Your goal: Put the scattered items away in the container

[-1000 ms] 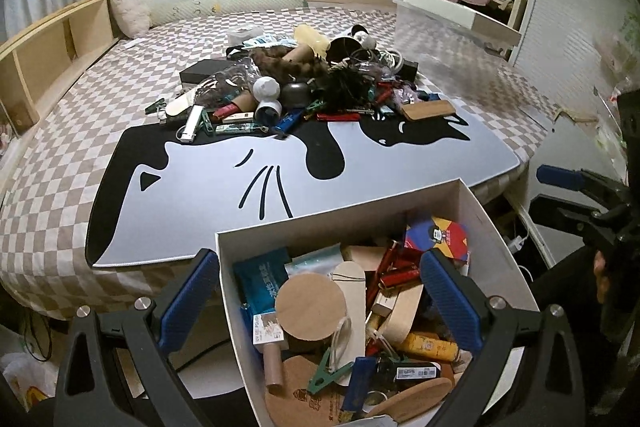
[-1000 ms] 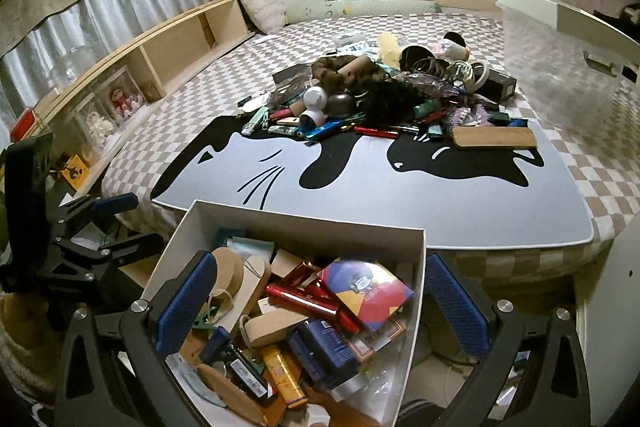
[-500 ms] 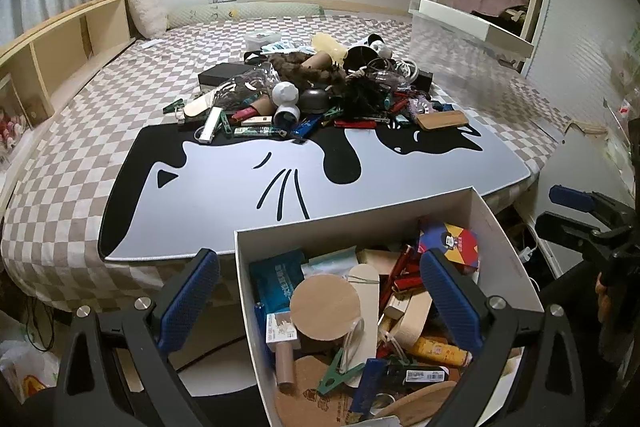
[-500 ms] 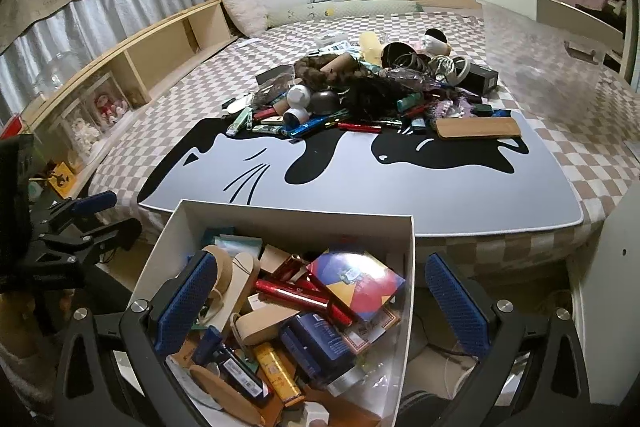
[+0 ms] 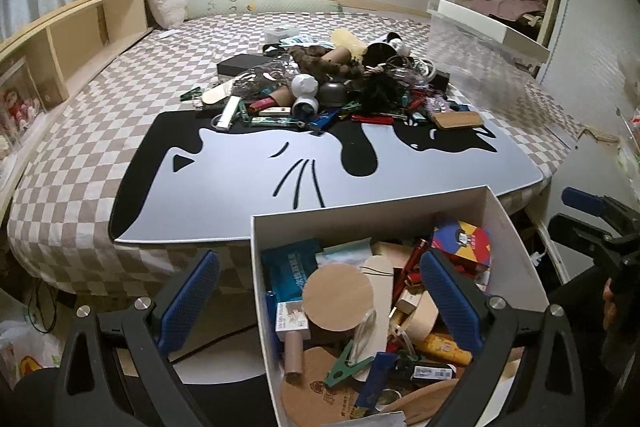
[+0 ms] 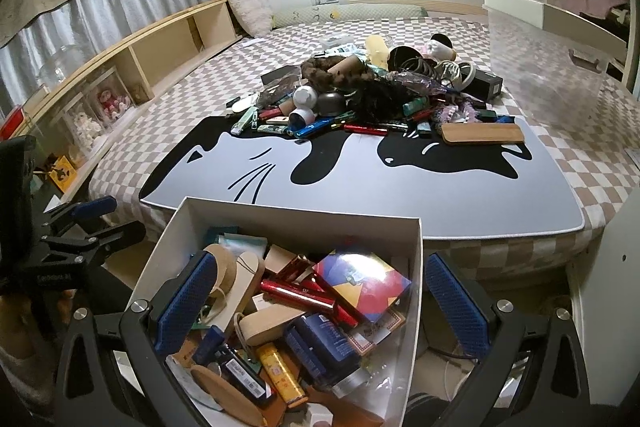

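Left wrist view. My left gripper is spread wide and holds nothing; its blue pads straddle the left wall of the white box, one pad outside it, the other over its contents. The box sits below the edge of the bed, close to me, presumably so that items can be dropped in with a short carry. It is already well filled: a round cork disc, a green clip and a colourful card box lie among other small goods. The pile of scattered items remains at the far edge of the cat-print mat, well apart from the box. My right gripper shows at the right edge, low beside the box.

Right wrist view. My right gripper is likewise wide open and empty, hovering over the box, its right pad outside the right wall. A wooden brush lies at the near right edge of the pile, on the mat, apart from the tangle; I judge it an easy next pick. My left gripper appears at the left, beside the box.

I judge the task partway done: much is boxed, much still lies on the bed.
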Demonstrator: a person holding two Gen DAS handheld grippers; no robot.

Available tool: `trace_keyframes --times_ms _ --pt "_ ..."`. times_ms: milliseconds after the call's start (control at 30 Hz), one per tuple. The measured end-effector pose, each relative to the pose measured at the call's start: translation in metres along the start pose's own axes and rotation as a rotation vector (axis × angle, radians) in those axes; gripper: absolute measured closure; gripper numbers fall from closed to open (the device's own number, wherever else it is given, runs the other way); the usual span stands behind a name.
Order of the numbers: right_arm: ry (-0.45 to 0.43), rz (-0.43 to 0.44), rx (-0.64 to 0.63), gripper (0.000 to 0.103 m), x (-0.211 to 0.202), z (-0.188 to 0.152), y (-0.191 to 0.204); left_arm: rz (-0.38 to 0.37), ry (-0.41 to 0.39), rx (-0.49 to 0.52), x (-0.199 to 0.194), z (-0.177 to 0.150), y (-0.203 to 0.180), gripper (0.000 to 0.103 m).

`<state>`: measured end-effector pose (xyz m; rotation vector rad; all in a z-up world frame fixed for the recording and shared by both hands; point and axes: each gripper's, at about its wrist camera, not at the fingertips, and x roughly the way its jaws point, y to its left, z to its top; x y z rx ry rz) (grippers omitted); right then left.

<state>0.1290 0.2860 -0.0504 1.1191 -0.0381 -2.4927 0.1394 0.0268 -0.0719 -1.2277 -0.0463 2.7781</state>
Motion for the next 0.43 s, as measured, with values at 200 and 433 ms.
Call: trace_keyframes --times_ms 200,433 --pt "0.001 -0.001 0.003 0.000 0.0004 -0.0003 -0.0002 0.020 -0.026 0.008 -0.0042 -0.0019 -0.0008 0.002" --pt "0.001 0.001 0.006 0.000 0.0002 -0.0017 -0.0010 0.020 -0.034 0.020 -0.0073 -0.0024 -0.0016 0.002"
